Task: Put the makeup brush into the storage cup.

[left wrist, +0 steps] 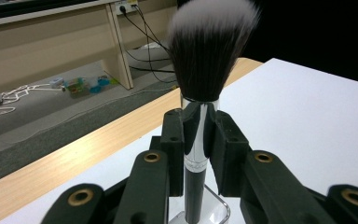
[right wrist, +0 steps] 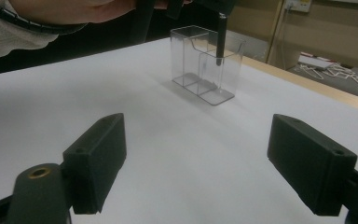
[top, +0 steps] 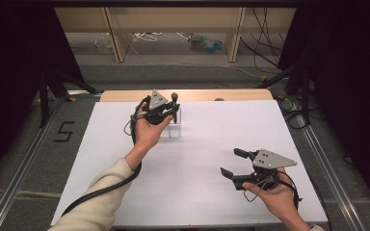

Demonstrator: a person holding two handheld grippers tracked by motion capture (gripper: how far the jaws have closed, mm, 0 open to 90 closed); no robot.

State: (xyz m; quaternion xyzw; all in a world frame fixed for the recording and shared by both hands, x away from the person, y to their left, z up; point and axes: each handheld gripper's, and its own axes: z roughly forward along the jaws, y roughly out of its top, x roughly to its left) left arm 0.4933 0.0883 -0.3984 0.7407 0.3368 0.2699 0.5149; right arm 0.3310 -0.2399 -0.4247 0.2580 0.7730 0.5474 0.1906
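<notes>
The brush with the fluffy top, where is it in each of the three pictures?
High view: the brush stands upright at the far middle of the table, in the left claw.
Left gripper view: centre, bristles up top, handle pinched between the jaws.
Right gripper view: top middle, its dark handle dips into the clear holder.
Shared landmark: the clear holder on the white table.

It looks like a lab set up for recording. A white-topped table [top: 183,192] stands between black curtains [top: 9,72]. Loose cables [top: 265,29] lie on the grey floor by wooden shelving [top: 115,33].
</notes>
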